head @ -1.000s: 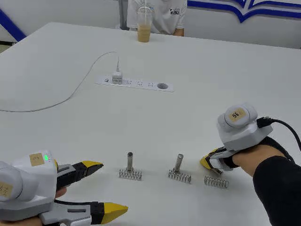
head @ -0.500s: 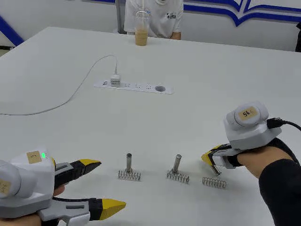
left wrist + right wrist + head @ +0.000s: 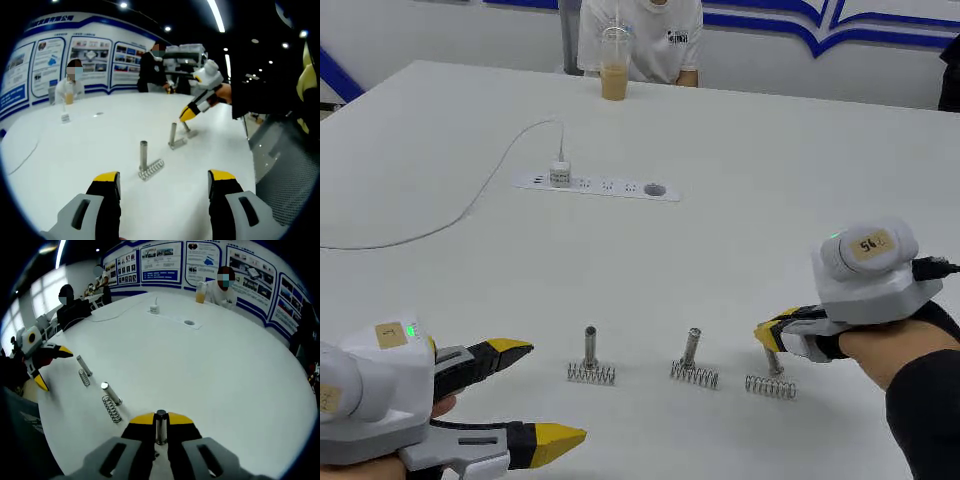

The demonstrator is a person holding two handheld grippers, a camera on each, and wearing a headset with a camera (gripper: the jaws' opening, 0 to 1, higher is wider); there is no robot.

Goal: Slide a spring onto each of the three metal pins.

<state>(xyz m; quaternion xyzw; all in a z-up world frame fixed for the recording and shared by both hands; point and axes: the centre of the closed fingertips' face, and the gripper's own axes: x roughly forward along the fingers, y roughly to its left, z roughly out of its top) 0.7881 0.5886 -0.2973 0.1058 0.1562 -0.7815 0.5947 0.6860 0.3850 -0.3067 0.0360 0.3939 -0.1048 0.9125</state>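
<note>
White table [image 3: 740, 230]: broad, matte, with power strip [image 3: 595, 185] and drink cup [image 3: 613, 68] at the far side. Left gripper [image 3: 550, 391]: jaws wide apart, holding nothing, short of the left pin [image 3: 590, 345]. Right gripper [image 3: 772, 338]: clamped on the right pin [image 3: 160, 427]. Grip plain in the right gripper view, half hidden in the head view. Middle pin [image 3: 691, 347]: upright, bare. Springs [image 3: 694, 375]: three, flat at the pin feet, none threaded. Probably light, springy, prone to rolling; best pinched gently mid-coil.

The shiny left pin [image 3: 590, 346] and middle pin [image 3: 691, 348] stand up, the third pin [image 3: 773, 361] is pinched in the right gripper [image 3: 767, 336], and the left spring [image 3: 591, 374], middle spring [image 3: 694, 375] and right spring [image 3: 770, 387] lie flat beside them.
</note>
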